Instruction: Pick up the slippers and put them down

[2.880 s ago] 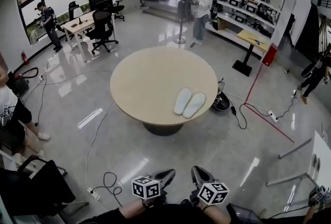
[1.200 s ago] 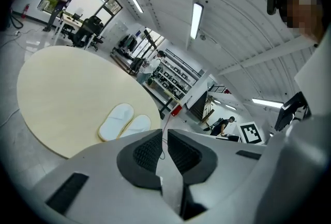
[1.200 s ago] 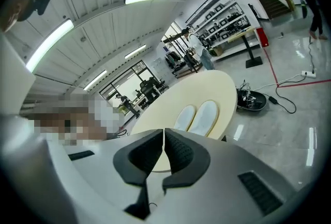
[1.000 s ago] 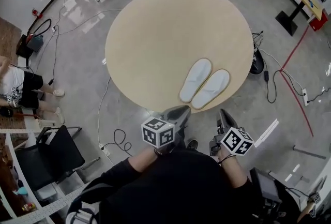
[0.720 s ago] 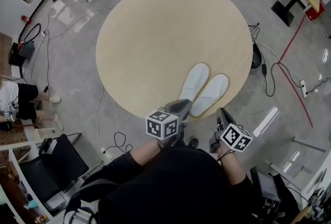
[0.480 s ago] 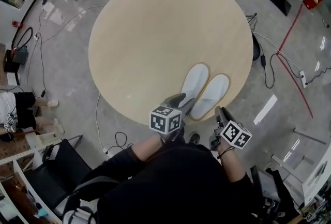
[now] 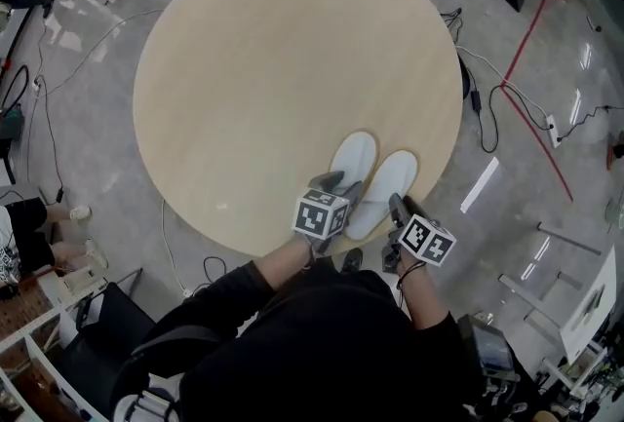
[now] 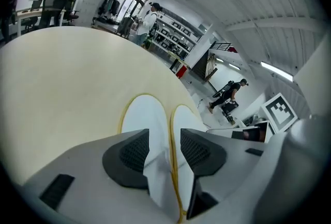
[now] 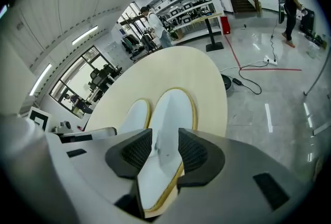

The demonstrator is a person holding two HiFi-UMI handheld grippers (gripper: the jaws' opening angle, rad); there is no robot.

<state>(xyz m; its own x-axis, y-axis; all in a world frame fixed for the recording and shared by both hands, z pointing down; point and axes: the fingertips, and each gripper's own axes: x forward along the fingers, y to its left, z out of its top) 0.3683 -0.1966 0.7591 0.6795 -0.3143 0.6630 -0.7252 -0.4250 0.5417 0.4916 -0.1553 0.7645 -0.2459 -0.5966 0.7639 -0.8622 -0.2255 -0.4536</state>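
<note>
Two white slippers with yellow rims lie side by side on the round beige table (image 7: 244,69), near its front edge: the left slipper (image 7: 353,165) and the right slipper (image 7: 387,188). My left gripper (image 7: 338,184) hangs over the left slipper's heel. In the left gripper view its jaws have just been opening; the left slipper (image 8: 140,117) shows in the gap of the left gripper (image 8: 160,153), untouched by the pads. My right gripper (image 7: 395,207) is at the right slipper's heel. Its jaws have also just been opening, and the right slipper (image 9: 173,106) runs between them in the right gripper (image 9: 159,153) without contact.
The slippers sit close to the table's front rim, with the person's dark sleeves just behind. Cables (image 7: 507,98) and a red floor line (image 7: 534,45) lie to the right. A black chair (image 7: 97,323) stands lower left, and people stand far off in the room.
The head camera has come closer over the table. Both grippers have moved forward and down from the table's front edge onto the slippers' heels. The slippers have not moved.
</note>
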